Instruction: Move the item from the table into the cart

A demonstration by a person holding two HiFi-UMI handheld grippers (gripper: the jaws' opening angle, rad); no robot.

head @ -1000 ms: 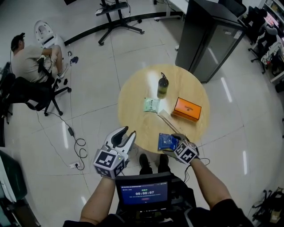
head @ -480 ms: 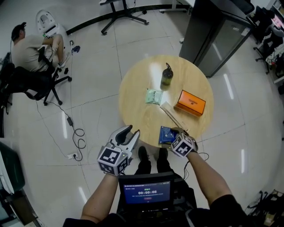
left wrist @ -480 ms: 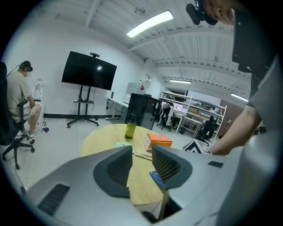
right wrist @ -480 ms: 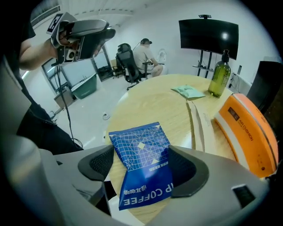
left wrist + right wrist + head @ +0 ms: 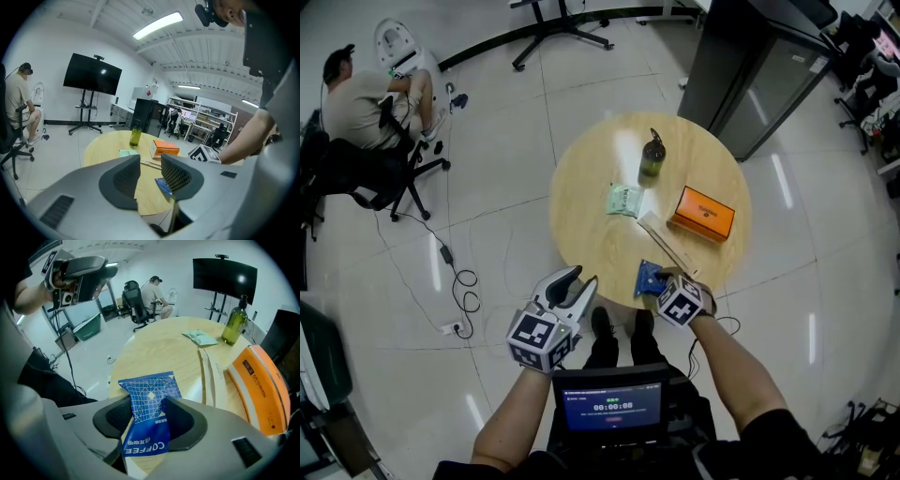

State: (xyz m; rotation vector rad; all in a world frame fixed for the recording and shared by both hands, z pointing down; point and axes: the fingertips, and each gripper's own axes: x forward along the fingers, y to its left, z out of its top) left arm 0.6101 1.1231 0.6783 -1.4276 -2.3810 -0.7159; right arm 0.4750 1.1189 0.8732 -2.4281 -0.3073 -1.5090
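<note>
Right tongs point(image 5: 149, 405), just-closed, on half-hidden packet point(image 5: 150, 386)

Blue coffee packet point(image 5: 149, 401): flat sachet, white geometric print, "COFFEE" lettered on its near end. It is sitting at the near edge of the round wooden table point(image 5: 591, 234). The right gripper point(image 5: 149, 417) jaws have just been closing and are pinching the near end from both sides, buckling it; the far end is fanning out over the wood.

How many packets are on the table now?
2. A green packet lies mid-way across the table, near the bottle; a blue packet is at its near edge. None seems hidden.
</note>
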